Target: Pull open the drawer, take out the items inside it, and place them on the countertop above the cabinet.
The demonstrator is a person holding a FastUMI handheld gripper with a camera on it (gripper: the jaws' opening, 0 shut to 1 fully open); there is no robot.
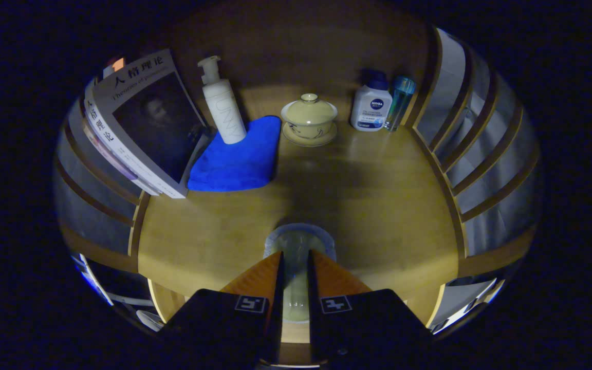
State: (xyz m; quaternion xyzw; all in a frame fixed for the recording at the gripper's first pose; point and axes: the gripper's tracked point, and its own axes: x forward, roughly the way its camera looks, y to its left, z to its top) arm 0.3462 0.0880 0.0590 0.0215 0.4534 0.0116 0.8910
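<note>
1. Gripper (295,257): fingers clamped on a clear glass cup (298,241), both pressing on it, over the near countertop (378,205).
2. Far: lidded teacup (309,119), blue cloth (237,156), pump bottle (220,103).

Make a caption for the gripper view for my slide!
Hand-held gripper shut on a clear cup over the countertop, with book, blue cloth and teacup beyond.

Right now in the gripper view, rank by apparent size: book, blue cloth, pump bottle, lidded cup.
1. Book
2. Blue cloth
3. Pump bottle and lidded cup: look alike, unranked.
The fingers are nearly closed on a clear cup.
</note>
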